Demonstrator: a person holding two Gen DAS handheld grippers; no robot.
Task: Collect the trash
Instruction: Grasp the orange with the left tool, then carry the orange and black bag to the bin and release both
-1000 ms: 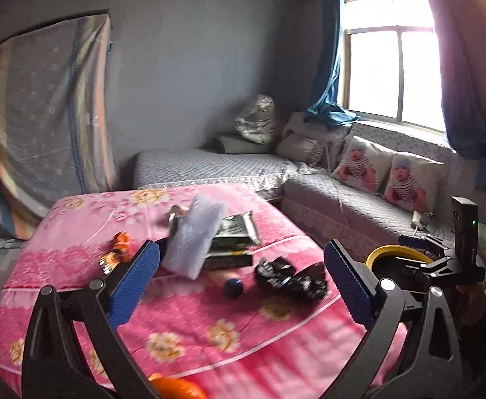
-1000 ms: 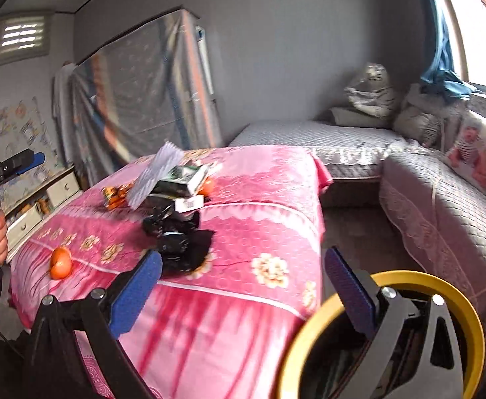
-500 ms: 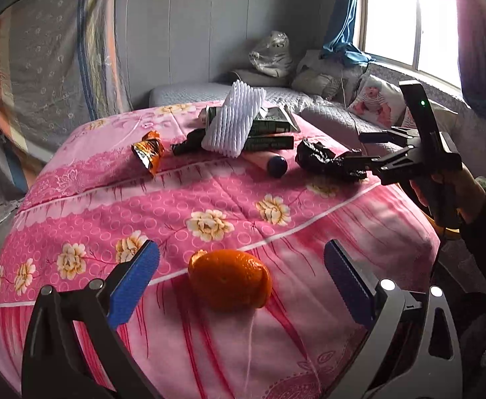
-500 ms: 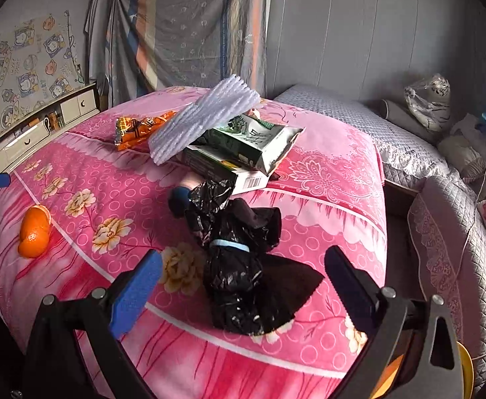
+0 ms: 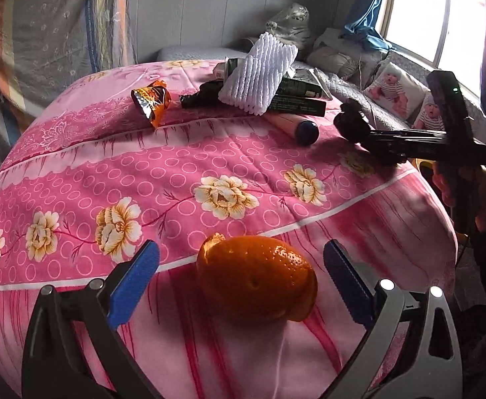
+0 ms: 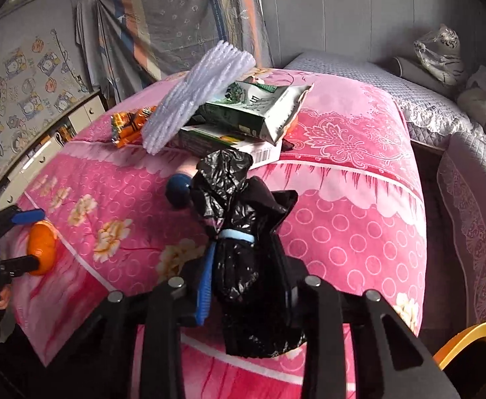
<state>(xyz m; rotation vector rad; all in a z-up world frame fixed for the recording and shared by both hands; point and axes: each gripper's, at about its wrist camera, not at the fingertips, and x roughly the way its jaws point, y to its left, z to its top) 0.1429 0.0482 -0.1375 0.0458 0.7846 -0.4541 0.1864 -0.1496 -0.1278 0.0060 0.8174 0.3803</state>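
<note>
Right gripper [image 6: 246, 282] jaws just closed on black plastic bag [image 6: 243, 232], pink floral bedspread [image 6: 342, 219] beneath

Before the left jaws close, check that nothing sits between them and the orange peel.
Nothing visible is in the way. The orange peel lies on the pink bedspread between the open jaws of the left gripper, with bare cloth on either side of it. The other trash lies farther back on the bed.
</note>
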